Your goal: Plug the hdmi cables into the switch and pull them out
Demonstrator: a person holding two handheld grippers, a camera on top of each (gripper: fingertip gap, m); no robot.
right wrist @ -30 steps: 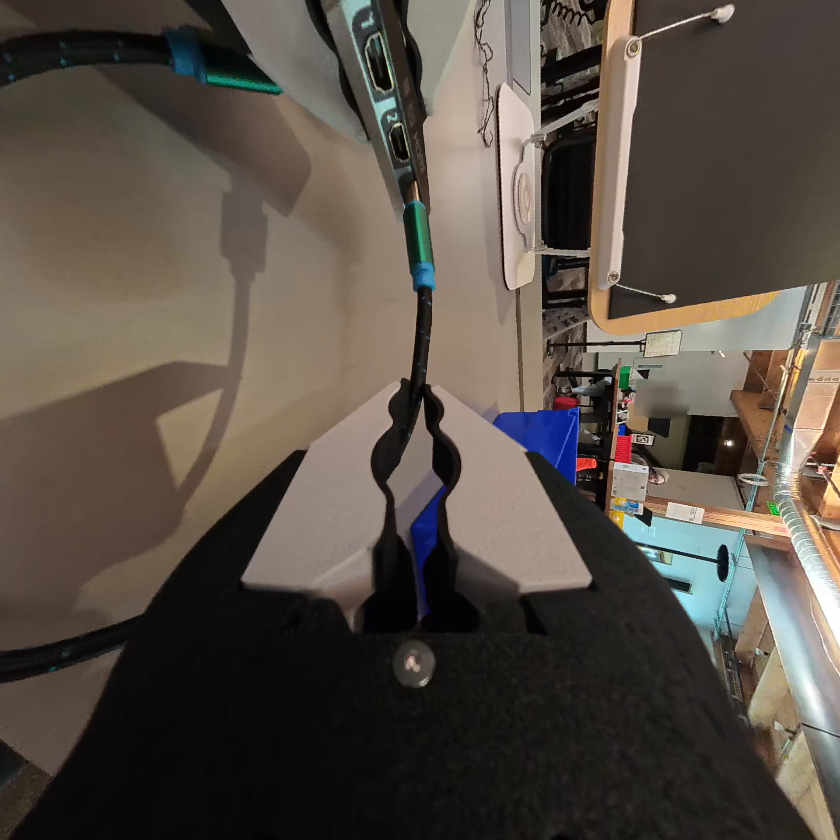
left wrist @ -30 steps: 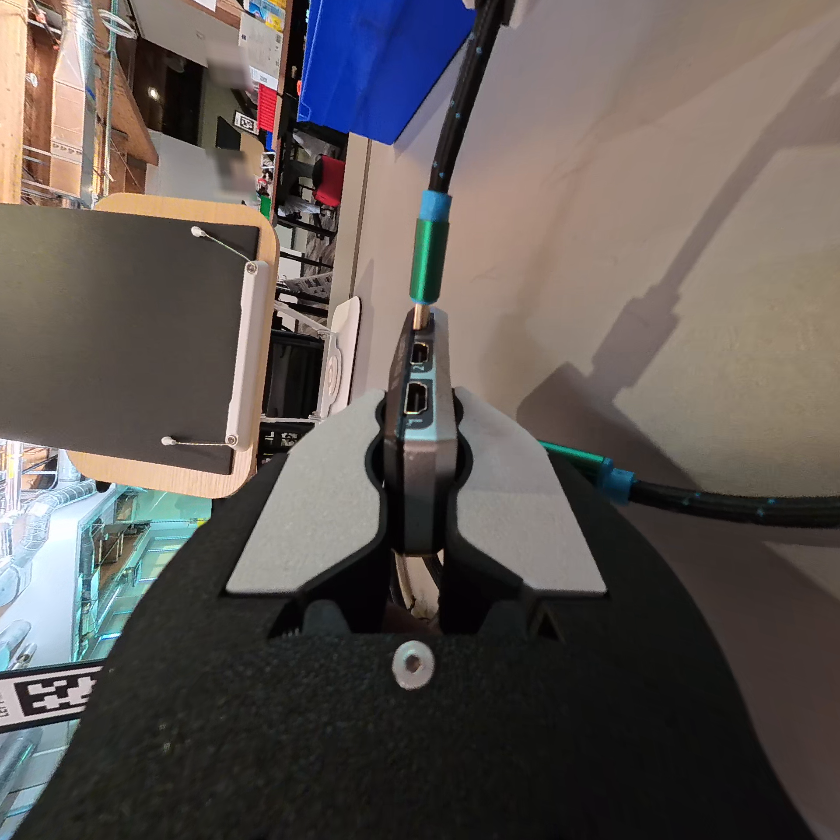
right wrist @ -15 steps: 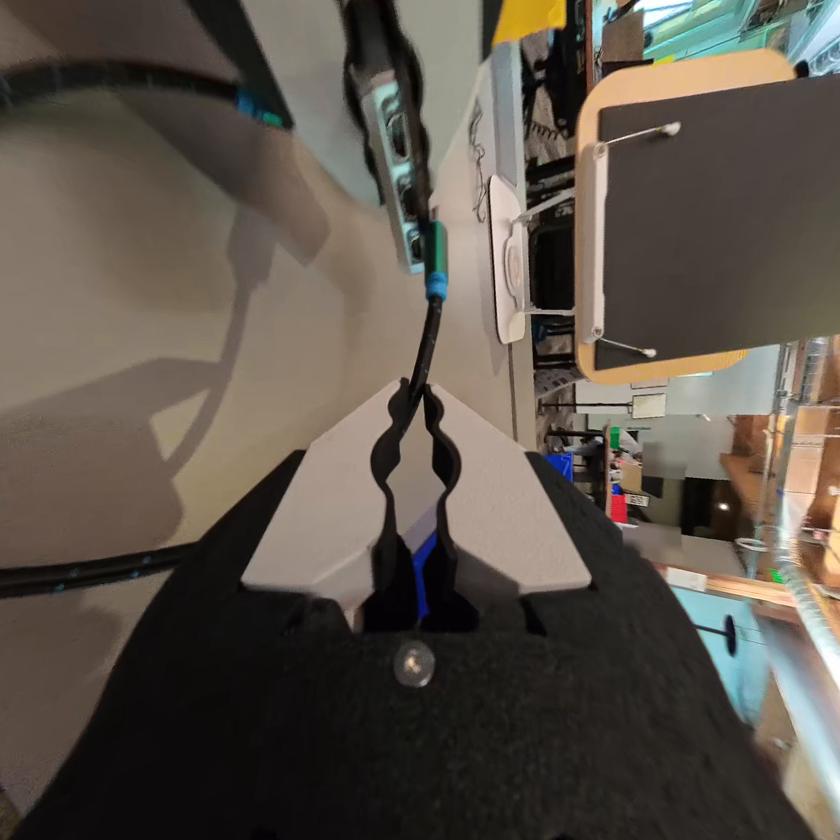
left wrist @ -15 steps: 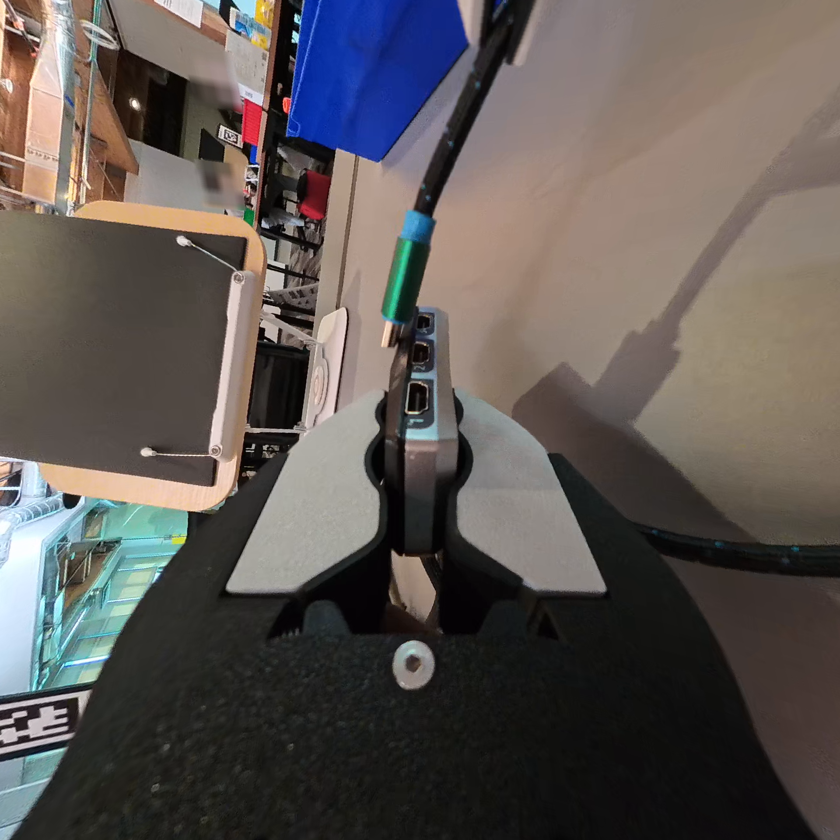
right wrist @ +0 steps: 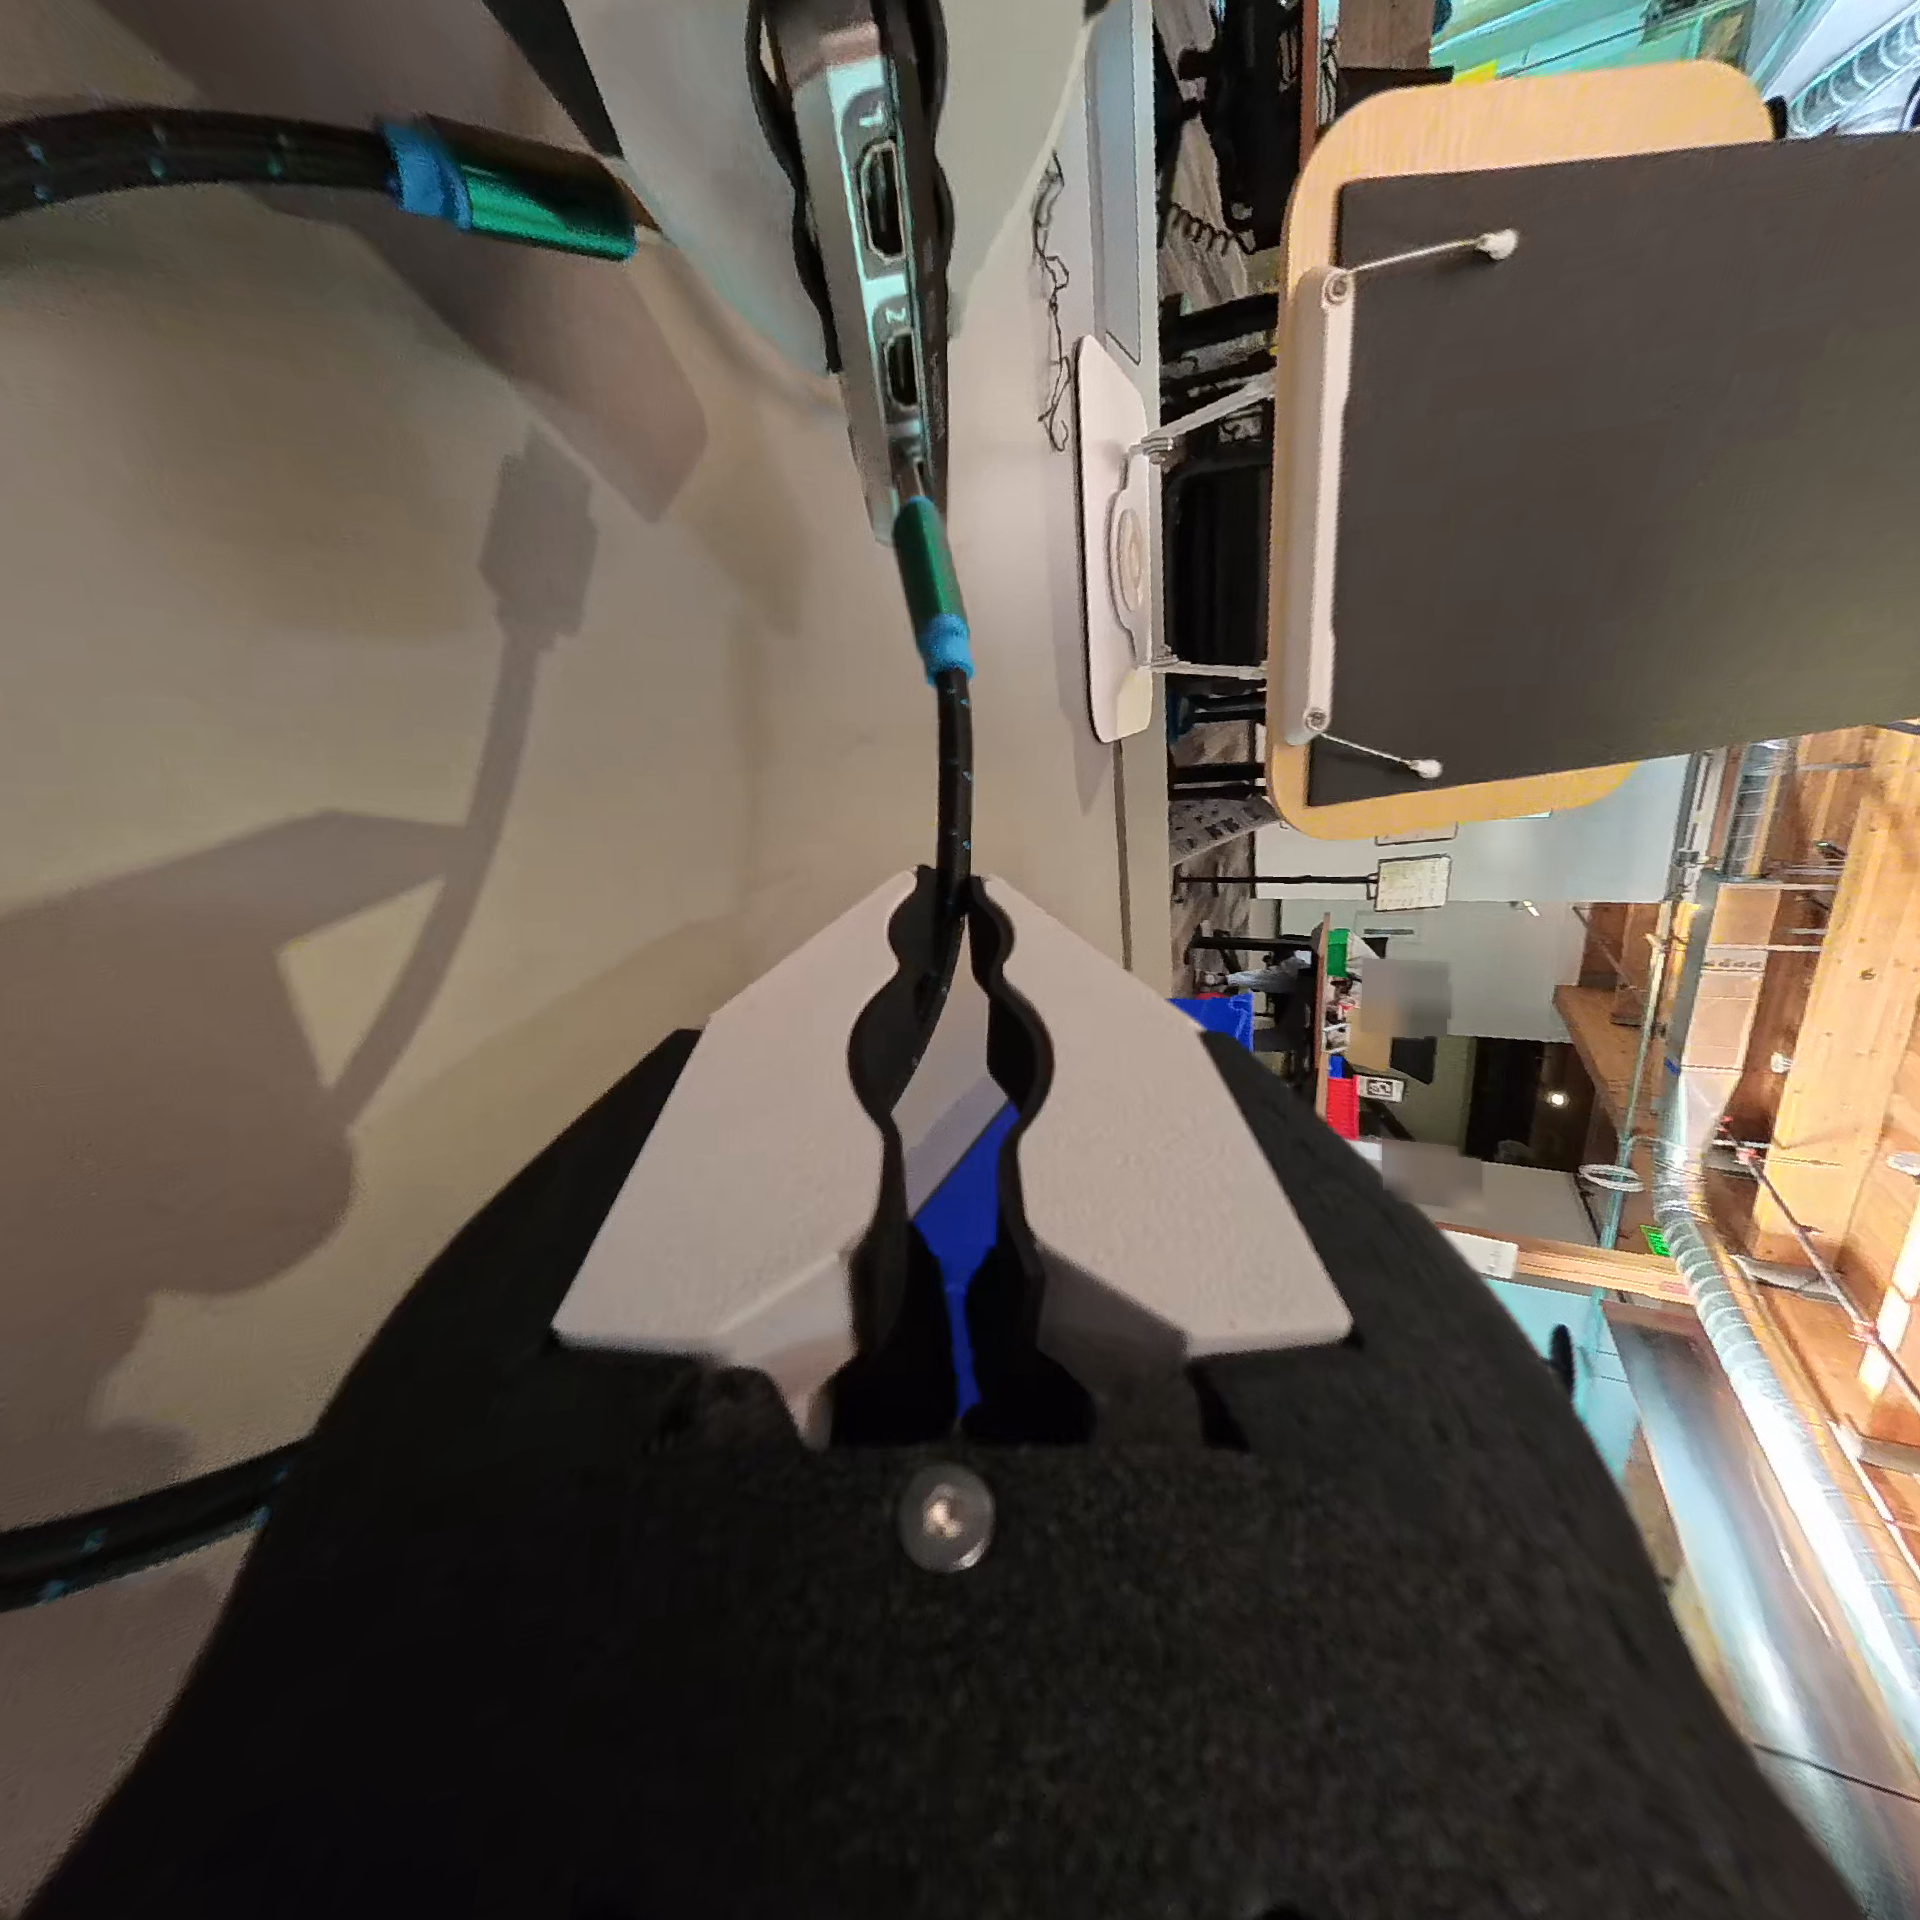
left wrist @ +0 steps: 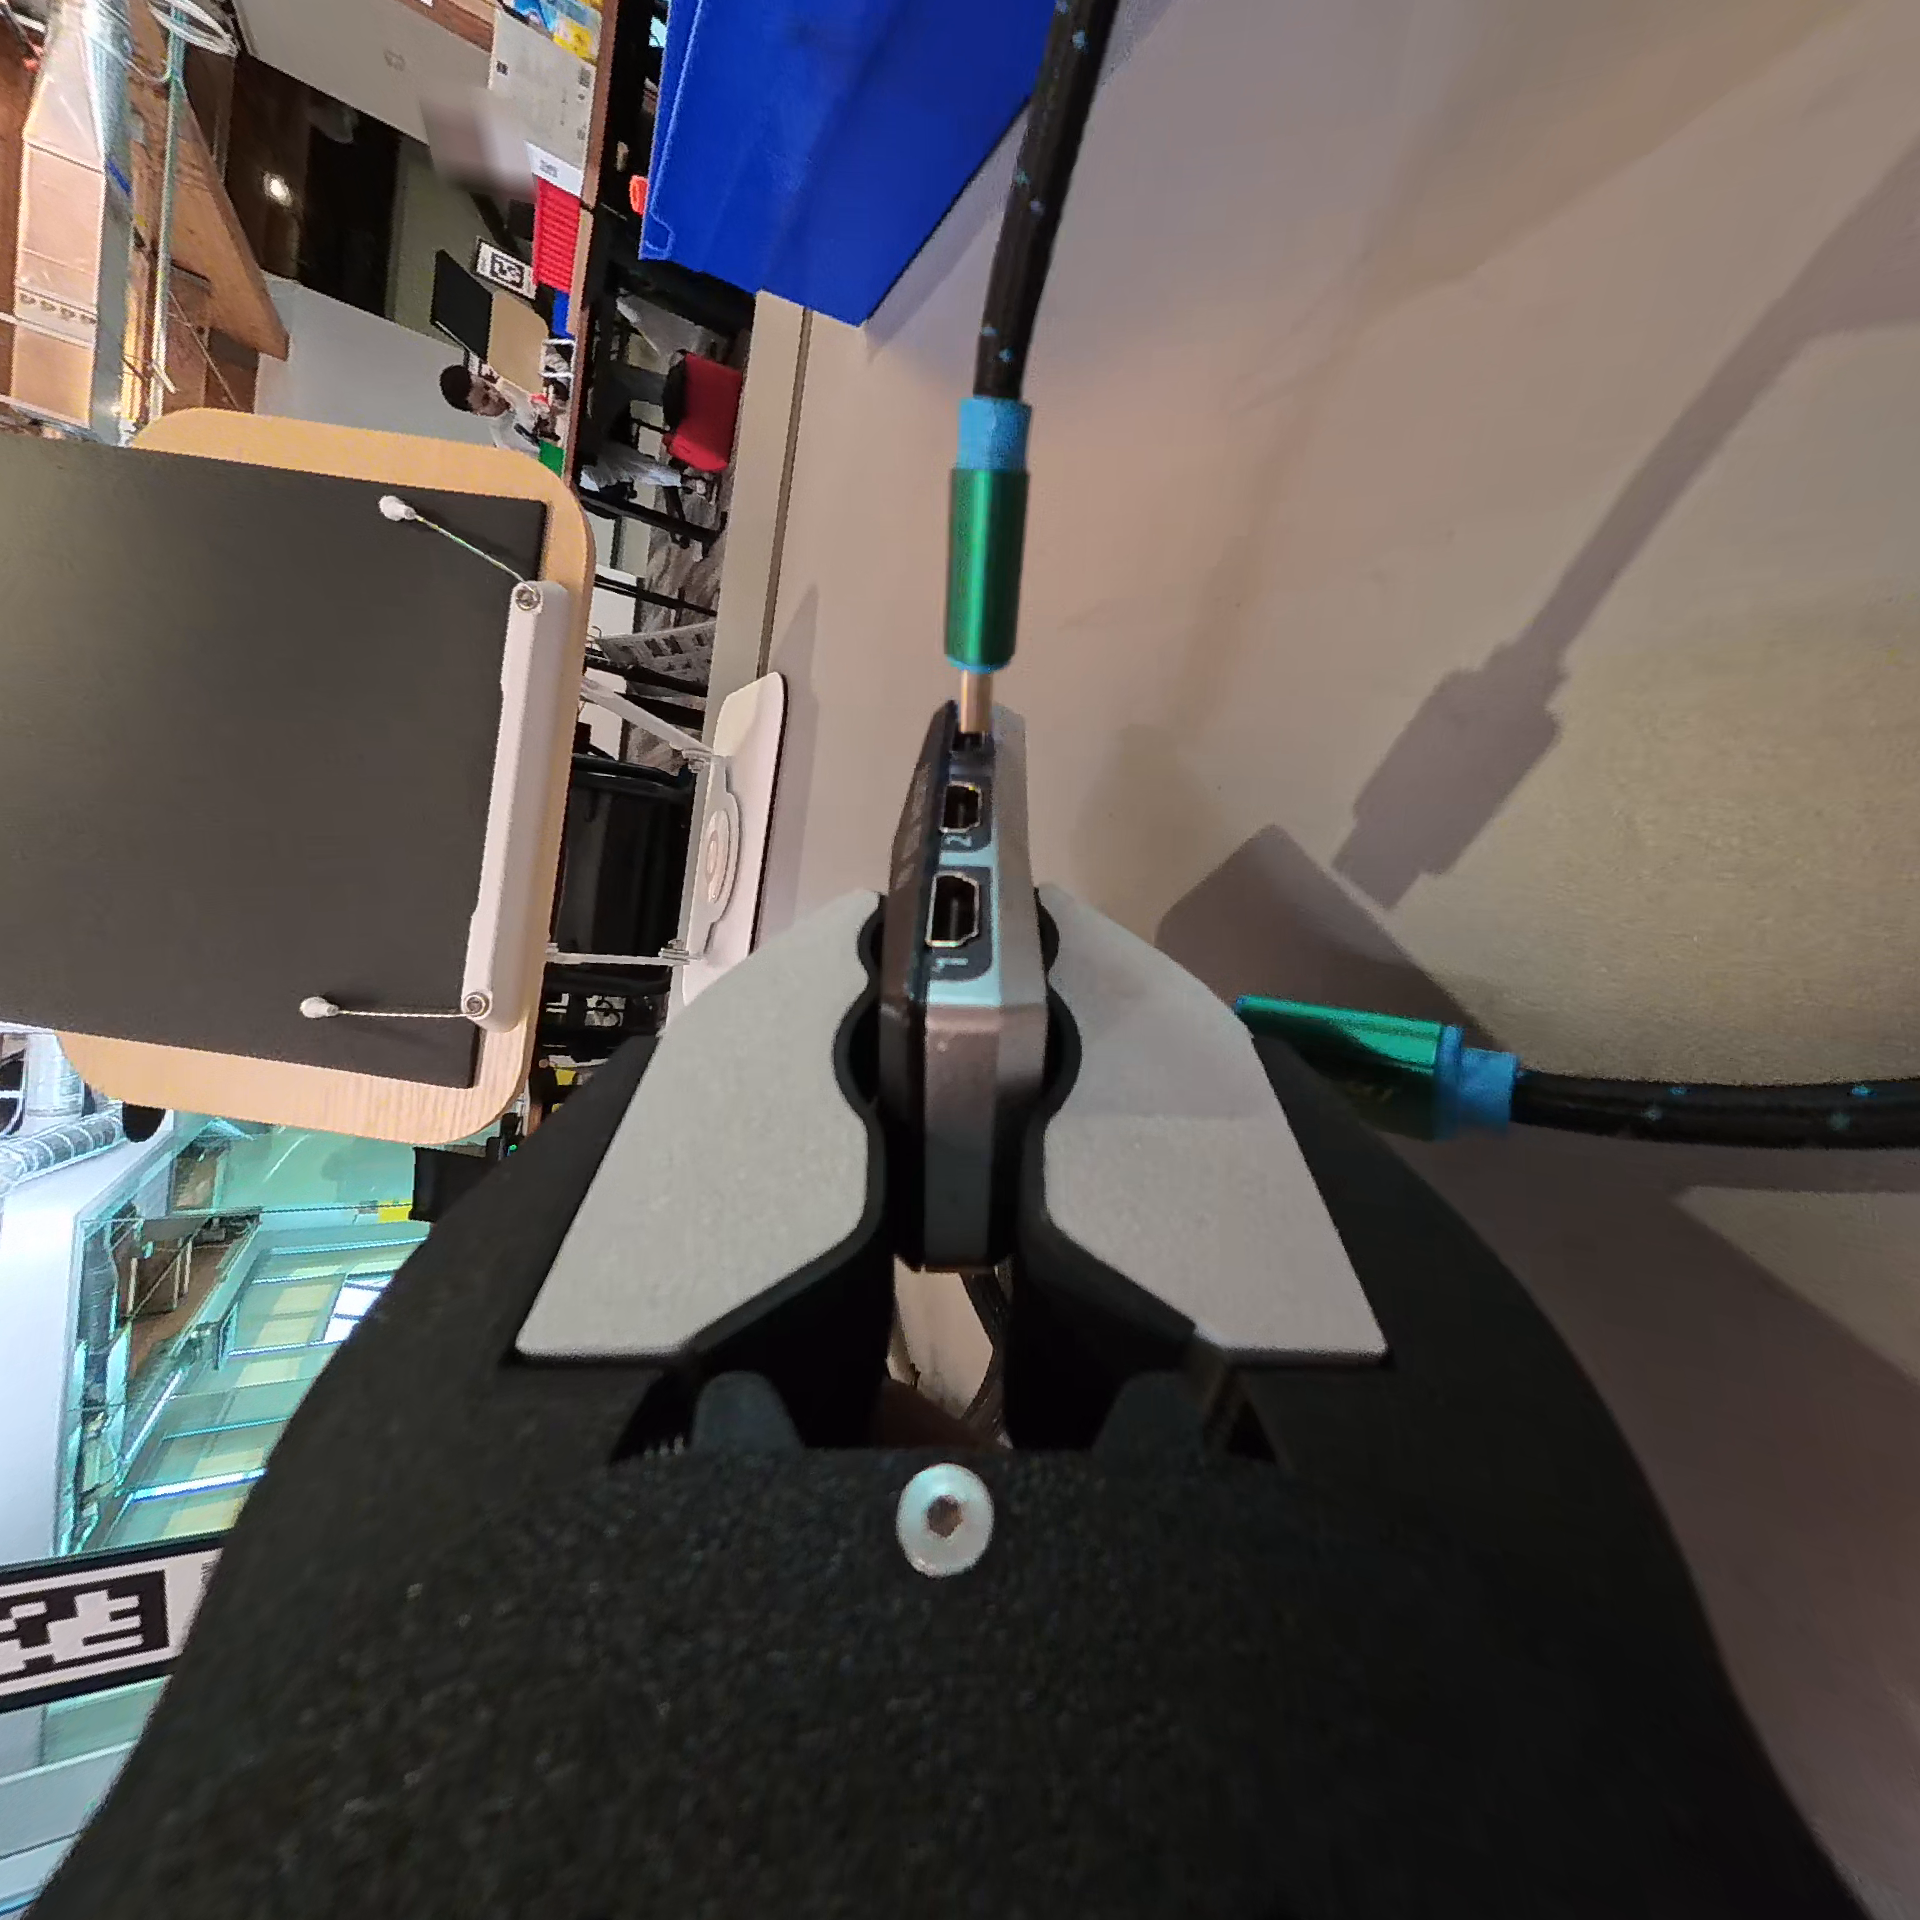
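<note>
My left gripper (left wrist: 956,920) is shut on the grey HDMI switch (left wrist: 966,1101), held edge-on with its ports facing the camera. A green plug (left wrist: 985,566) on a black braided cable (left wrist: 1023,239) points at the switch, its metal tip in the farthest port; the two nearer ports are empty. My right gripper (right wrist: 948,885) is shut on that cable (right wrist: 954,769) a short way behind the plug (right wrist: 928,571), which meets the switch (right wrist: 883,312). A second green-plugged cable (left wrist: 1351,1044) lies loose on the table and also shows in the right wrist view (right wrist: 520,208).
The beige table (left wrist: 1455,468) carries a blue bin (left wrist: 831,135) at its far end. A black board with a wooden rim (left wrist: 260,748) and a white pad (left wrist: 748,810) stand past the table edge. A workshop with shelves lies behind. The left gripper's tips are roughly 11 cm from the right gripper's.
Half a second ago the green plug was out of the port and off to the side of the switch. Now its tip is back in the far port, lined up straight.
</note>
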